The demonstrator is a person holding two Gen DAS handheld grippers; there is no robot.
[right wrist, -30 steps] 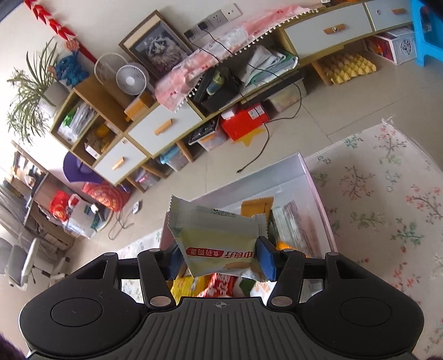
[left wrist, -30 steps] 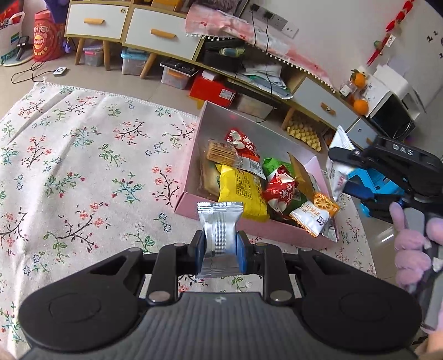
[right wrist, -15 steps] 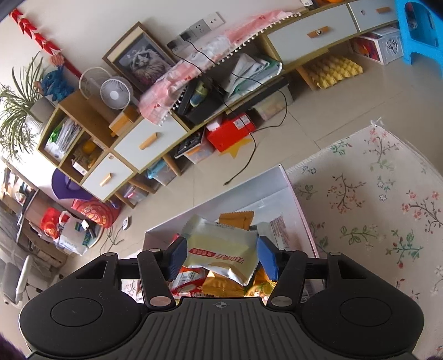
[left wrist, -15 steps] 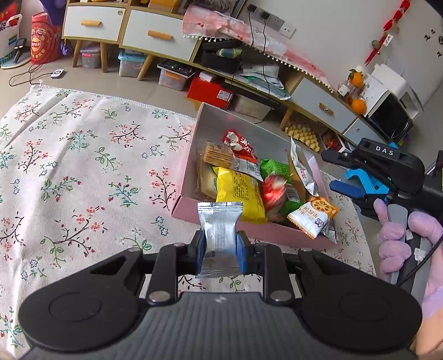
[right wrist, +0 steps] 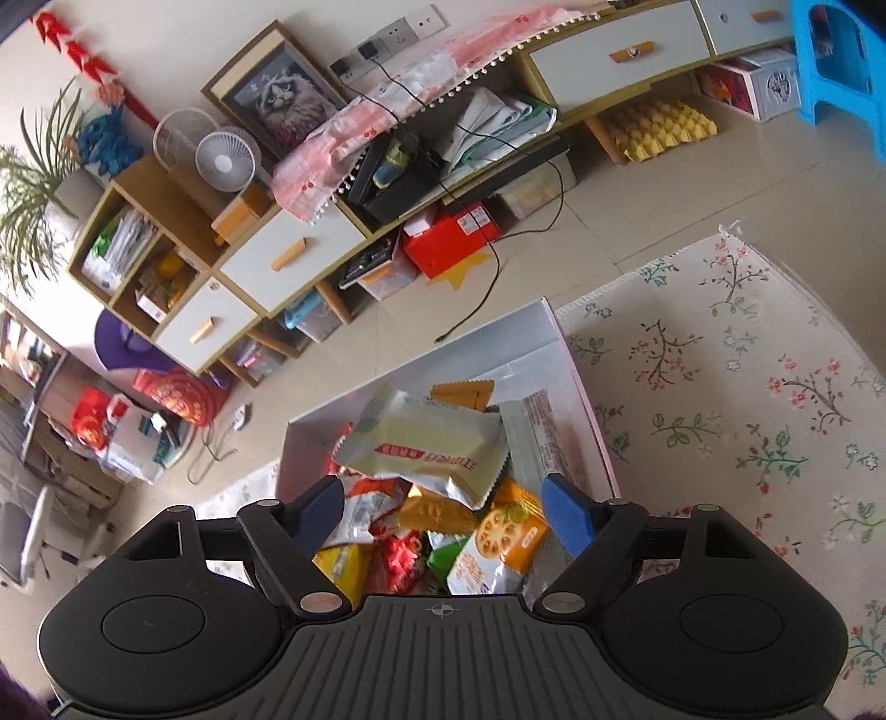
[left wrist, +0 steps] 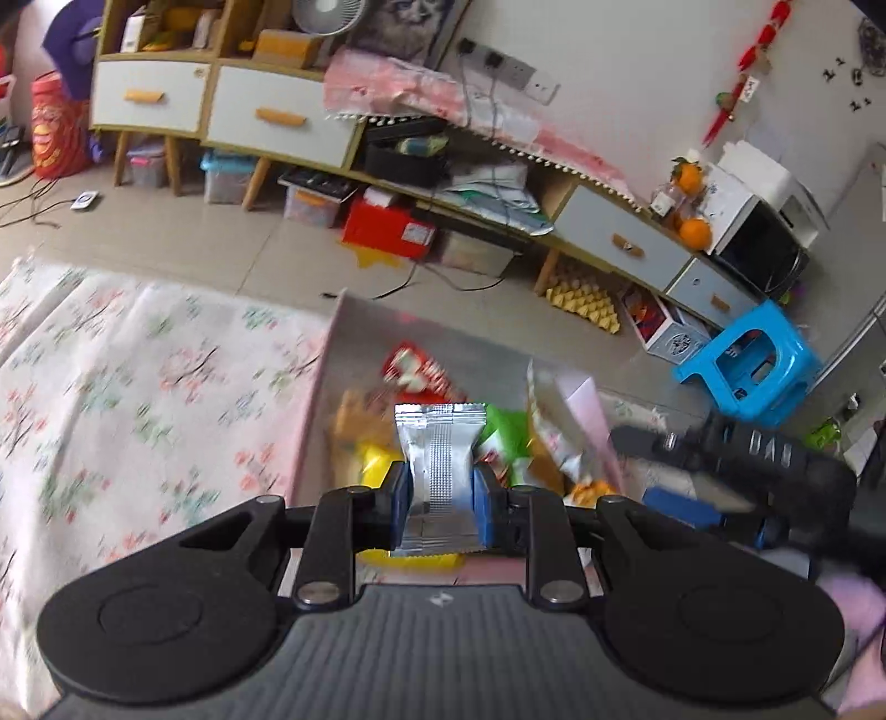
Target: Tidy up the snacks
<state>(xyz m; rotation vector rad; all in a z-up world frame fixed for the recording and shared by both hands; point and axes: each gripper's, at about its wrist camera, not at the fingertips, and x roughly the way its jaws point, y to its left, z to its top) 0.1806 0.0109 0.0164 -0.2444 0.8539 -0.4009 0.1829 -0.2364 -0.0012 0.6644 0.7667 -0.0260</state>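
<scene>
Left tongs point(left wrist: 441, 501) clamped on unlabelled silver packet point(left wrist: 440, 459); right tongs point(right wrist: 443, 512) wide above red-banded pale packet point(right wrist: 426, 448), "DAS" on their housing.

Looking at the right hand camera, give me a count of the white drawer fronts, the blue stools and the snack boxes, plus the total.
white drawer fronts: 4
blue stool: 1
snack box: 1
Total: 6
</scene>
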